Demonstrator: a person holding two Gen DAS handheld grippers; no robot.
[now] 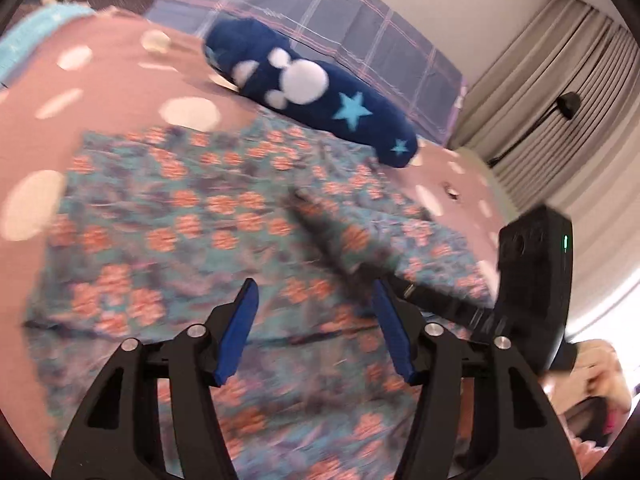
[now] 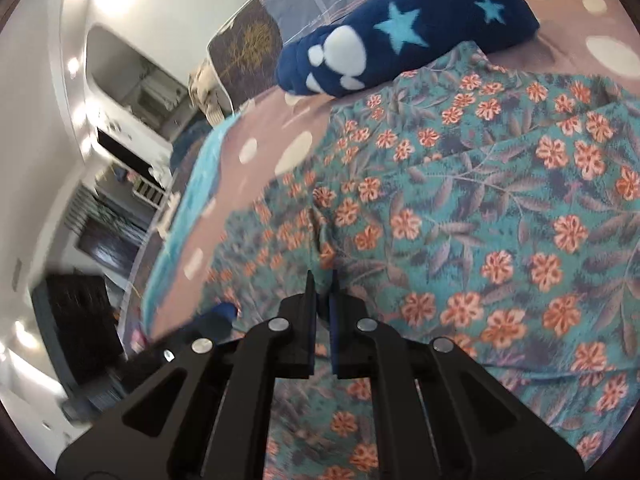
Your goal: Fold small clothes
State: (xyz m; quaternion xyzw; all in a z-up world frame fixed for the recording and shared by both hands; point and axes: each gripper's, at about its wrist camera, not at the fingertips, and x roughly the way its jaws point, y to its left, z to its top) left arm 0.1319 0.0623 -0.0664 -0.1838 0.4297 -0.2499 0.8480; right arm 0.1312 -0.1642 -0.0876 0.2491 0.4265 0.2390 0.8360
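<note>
A teal garment with orange flowers [image 1: 224, 216] lies spread on a pink bedspread with white dots [image 1: 120, 80]. My left gripper [image 1: 314, 292] is open and hovers just above the garment, with nothing between its blue pads. In the right wrist view the same garment [image 2: 500, 208] fills the right side, with a fold edge running across it. My right gripper [image 2: 322, 280] is nearly closed, its tips at a raised ridge of the fabric; whether cloth sits between them I cannot tell. The right gripper's body [image 1: 536, 280] shows at the right of the left wrist view.
A rolled dark blue fleece with white circles and light blue stars [image 1: 312, 88] lies at the far edge of the garment, also in the right wrist view [image 2: 400, 32]. A plaid sheet [image 1: 340, 20] lies beyond it. The bed's turquoise edge [image 2: 188, 208] drops off left; curtains [image 1: 560, 80] hang at right.
</note>
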